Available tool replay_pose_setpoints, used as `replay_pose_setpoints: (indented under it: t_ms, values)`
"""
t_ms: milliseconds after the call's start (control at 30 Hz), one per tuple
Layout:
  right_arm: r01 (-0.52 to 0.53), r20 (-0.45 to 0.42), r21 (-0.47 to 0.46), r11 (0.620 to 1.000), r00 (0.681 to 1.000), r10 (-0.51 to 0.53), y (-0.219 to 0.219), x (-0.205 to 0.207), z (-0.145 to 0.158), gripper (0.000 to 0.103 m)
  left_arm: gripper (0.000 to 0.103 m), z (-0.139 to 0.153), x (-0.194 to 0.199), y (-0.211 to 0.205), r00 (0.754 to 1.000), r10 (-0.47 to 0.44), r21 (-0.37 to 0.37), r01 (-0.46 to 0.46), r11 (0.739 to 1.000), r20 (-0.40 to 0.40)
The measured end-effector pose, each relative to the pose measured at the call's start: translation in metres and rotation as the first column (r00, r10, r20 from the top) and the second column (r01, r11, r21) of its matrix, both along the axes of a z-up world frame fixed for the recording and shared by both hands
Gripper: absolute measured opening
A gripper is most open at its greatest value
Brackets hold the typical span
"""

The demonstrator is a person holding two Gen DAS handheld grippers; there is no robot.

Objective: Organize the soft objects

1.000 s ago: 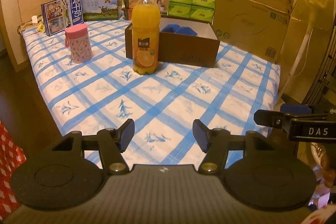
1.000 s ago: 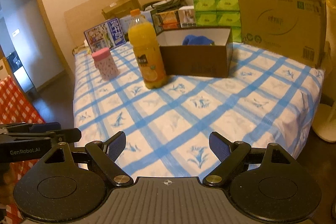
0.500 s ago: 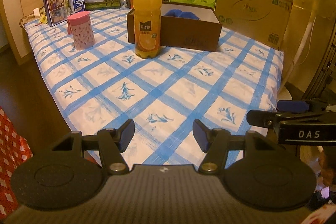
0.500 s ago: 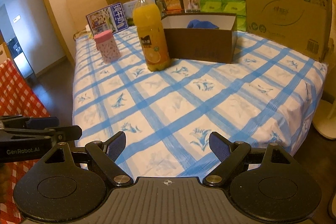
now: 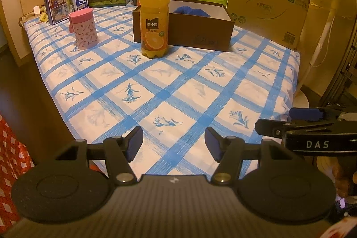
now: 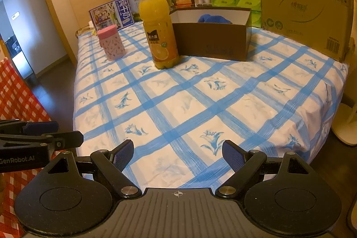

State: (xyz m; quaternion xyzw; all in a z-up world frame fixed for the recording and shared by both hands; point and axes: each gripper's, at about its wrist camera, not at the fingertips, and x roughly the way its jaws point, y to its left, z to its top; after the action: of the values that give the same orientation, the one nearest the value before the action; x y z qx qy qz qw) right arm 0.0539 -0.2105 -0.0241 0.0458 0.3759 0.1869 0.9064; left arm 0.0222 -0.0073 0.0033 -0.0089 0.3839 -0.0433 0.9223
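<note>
Grippers poised over the bed, both gaping and empty.
Left wrist view: left gripper (image 5: pixel 173 141) wide apart, nothing held; blue cloth (image 5: pixel 192 11) sits in the brown box (image 5: pixel 202 34) at twelve o'clock. Right wrist view: right gripper (image 6: pixel 178 154) equally wide; any reach should clear the juice bottle (image 6: pixel 158 26) at eleven o'clock.

"DAS" is printed in white on the right gripper (image 5: pixel 312 124). "GenRobot.AI" is printed on the left gripper (image 6: pixel 40 137). The large cardboard carton (image 6: pixel 305 3) bears an "S" mark and barcodes. Other print is not legible.
</note>
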Motion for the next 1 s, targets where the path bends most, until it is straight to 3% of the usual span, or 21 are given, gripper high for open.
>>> replay_pose_setpoints:
  t_ms: [1000]
  values:
    - [-0.002, 0.001, 0.0, 1.0, 1.0, 0.002, -0.0006, 0.0006, 0.001, 0.086, 0.059, -0.0014, 0.001, -0.0023, 1.0, -0.001, -0.001, 0.001, 1.0, -0.003]
